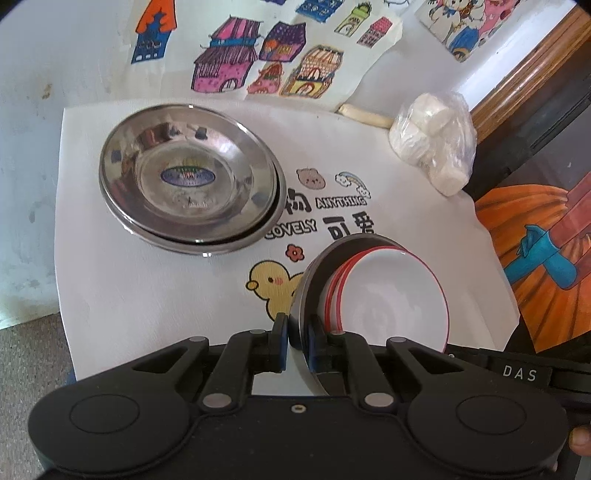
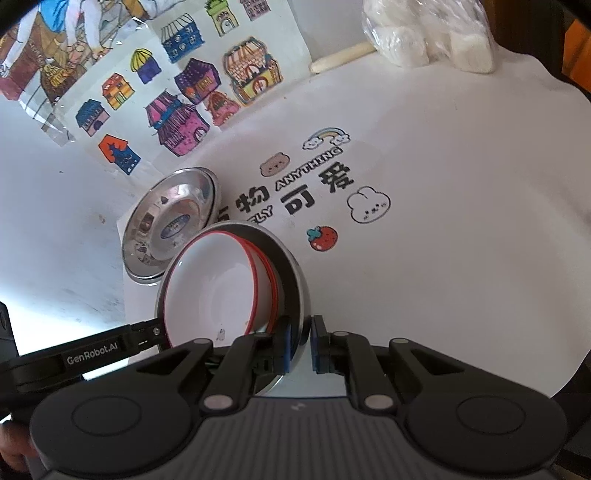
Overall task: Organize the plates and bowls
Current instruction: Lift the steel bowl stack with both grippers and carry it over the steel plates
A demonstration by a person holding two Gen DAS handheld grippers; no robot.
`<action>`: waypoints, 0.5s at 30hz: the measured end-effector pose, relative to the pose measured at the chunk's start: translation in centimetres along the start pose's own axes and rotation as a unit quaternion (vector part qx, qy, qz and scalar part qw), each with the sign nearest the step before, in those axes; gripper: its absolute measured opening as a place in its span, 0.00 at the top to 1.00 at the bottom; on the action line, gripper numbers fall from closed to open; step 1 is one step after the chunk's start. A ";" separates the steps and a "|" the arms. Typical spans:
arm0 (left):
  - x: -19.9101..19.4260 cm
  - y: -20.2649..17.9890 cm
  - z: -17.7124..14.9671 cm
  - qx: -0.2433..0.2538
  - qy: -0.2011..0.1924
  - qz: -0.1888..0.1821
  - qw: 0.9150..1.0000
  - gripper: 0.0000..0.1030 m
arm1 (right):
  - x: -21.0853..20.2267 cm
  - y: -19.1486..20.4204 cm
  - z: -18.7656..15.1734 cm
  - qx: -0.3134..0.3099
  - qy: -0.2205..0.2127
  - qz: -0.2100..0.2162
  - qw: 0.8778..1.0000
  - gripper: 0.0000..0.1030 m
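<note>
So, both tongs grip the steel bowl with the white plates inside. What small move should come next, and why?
Probably carry the steel bowl level toward the stacked steel dishes and lower it there. The left tongs and right tongs pinch opposite rim edges, and the red-rimmed white plates sit loose and tilted inside, so slow and level seems safest.

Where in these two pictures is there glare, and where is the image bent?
Left wrist view: the steel plates mirror bright light and the drawings; the corners are dark and the mat edges bow. Right wrist view: daylight whitens the plastic bag, and the mat's far edge curves strongly.
</note>
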State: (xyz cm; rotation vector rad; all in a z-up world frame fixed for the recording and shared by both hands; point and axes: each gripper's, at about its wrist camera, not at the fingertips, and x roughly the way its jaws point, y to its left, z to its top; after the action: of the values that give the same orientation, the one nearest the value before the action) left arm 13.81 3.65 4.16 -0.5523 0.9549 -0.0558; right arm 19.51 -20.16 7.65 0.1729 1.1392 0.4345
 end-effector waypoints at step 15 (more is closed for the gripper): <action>-3.0 1.1 4.0 -0.002 -0.052 0.000 0.999 0.92 | -0.2 3.2 2.8 -0.022 -0.034 0.025 0.999 0.88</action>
State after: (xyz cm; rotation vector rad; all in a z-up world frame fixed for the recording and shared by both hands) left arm 14.92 7.12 7.74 -0.5544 0.8538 -0.0242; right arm 21.21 -17.05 10.09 0.1766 1.0597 0.4939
